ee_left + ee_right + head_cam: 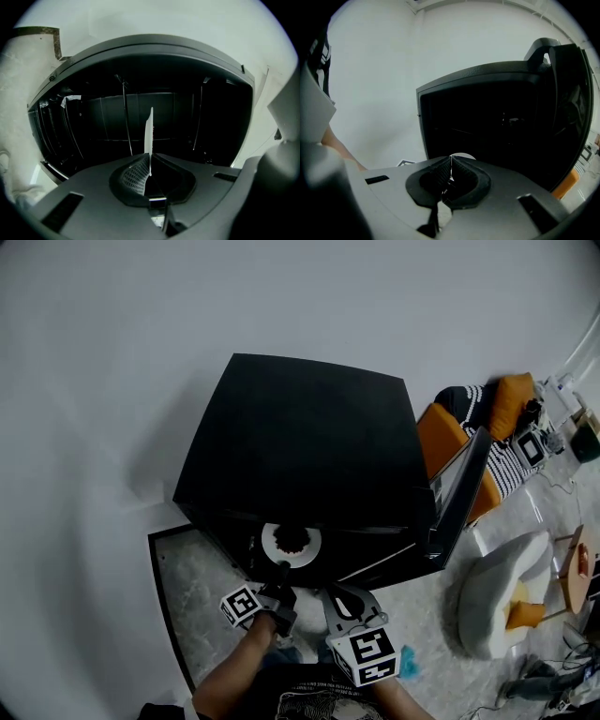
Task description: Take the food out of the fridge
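A black mini fridge stands against the white wall with its door swung open to the right. A white plate carrying dark food sits at the fridge's front opening. My left gripper is shut on the plate's near rim. In the left gripper view the plate shows edge-on, rising from the gripper, with the dark wire-shelved interior behind. My right gripper hovers lower right of the plate, shut and empty. In the right gripper view its tips point at the fridge, and the plate peeks over them.
An orange chair draped with a striped cloth stands right of the fridge. A white cushion lies on the marbled floor further right. Cables and small devices clutter the far right edge.
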A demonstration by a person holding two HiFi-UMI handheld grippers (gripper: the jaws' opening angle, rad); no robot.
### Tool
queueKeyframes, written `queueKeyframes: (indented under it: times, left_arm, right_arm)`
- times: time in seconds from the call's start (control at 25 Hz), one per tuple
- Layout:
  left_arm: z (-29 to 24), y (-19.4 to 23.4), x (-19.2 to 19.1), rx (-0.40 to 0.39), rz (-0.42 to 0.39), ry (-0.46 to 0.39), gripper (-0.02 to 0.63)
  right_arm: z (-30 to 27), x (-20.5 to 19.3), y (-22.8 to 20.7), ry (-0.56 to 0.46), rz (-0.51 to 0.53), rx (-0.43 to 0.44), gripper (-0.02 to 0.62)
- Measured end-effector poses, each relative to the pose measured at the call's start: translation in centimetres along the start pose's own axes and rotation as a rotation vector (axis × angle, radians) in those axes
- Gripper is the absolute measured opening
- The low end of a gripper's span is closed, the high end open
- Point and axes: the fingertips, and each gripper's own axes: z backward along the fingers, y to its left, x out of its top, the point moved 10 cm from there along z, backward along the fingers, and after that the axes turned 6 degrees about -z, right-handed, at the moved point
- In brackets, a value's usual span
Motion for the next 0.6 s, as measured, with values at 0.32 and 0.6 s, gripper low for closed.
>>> queueKeyframes:
  times: [0.32, 0.6]
  left_arm:
    - [1.7, -1.0, -1.2, -0.045, 0.02, -0.021, 0.018]
    - [2.9, -3.5, -3.4, -0.122, 0.068, -0.088, 0.019]
  right_arm:
    - [0.8, 0.1, 0.4, -0.007, 0.012, 0.014, 0.023]
    - [2.3, -0.8, -0.3, -0.022, 0.007, 0.04, 0.022]
